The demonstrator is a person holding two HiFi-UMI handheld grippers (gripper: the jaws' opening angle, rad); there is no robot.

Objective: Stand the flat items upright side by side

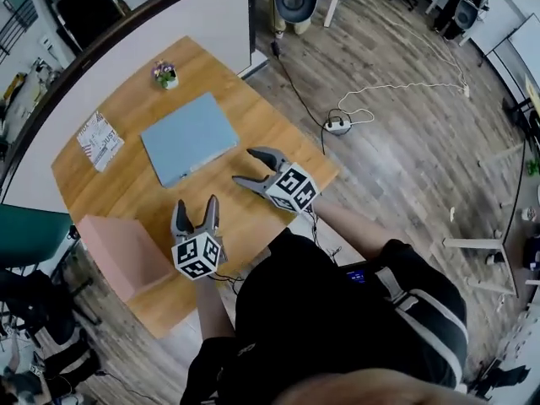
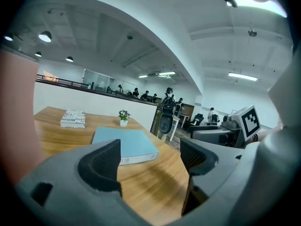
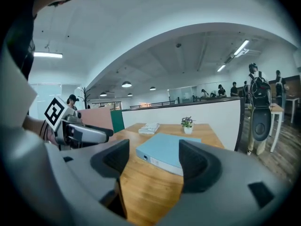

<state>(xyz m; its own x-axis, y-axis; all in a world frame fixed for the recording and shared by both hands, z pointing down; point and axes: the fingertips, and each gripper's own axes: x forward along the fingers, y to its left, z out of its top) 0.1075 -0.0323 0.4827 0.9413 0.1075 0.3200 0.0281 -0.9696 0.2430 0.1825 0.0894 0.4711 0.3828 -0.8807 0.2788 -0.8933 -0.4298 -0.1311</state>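
Binder (image 1: 189, 137), pale blue, lies flat at the middle of the wooden counter (image 1: 245, 218). A printed booklet (image 1: 99, 140) lies flat to its left, and a small potted plant (image 1: 165, 75) stands at the far edge. Nearer, the right gripper (image 1: 244, 165) and the left gripper (image 1: 196, 205) hover with jaws released and spread, nothing between them. A pink box (image 1: 122, 256) sits at the near left corner.

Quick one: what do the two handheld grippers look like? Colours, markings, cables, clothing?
They match. The left gripper and right gripper have curved grey jaws with black textured pads. Each has a white cube bearing black square markers and a thin dark cable. The person wears a black top.
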